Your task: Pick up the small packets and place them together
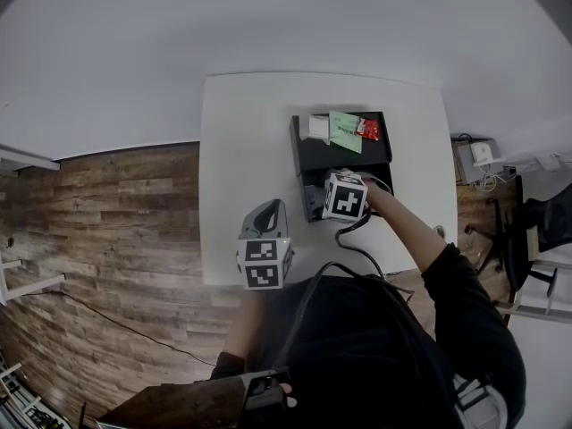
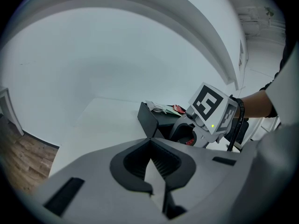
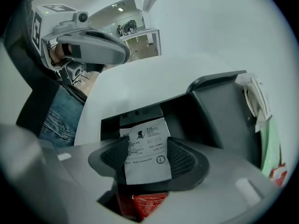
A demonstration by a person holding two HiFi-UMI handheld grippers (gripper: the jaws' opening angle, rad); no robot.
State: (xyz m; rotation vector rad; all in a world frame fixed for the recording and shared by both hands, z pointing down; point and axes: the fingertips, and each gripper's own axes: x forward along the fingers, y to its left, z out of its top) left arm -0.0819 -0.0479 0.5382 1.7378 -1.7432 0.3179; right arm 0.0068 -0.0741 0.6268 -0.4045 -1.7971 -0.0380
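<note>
A black two-level organiser [image 1: 298,147] stands on the white table [image 1: 241,141]. Its upper level holds a white packet [image 1: 318,127], a green packet [image 1: 344,130] and a red packet [image 1: 368,130]. My right gripper [image 1: 332,179] points steeply down into the lower level. There a printed white packet [image 3: 145,153] lies flat between its spread pads [image 3: 183,160], which do not press on it, and a red packet [image 3: 147,204] lies just beneath. My left gripper [image 1: 271,206] hovers over the table's near part, left of the organiser, its tips together with nothing in them [image 2: 150,143].
The table's near edge [image 1: 268,282] lies just under the left gripper's cube. Wooden floor [image 1: 107,231] spreads to the left. A black cable [image 1: 357,248] trails from the right gripper. A chair [image 1: 536,231] and a small unit with wires [image 1: 478,159] stand to the right.
</note>
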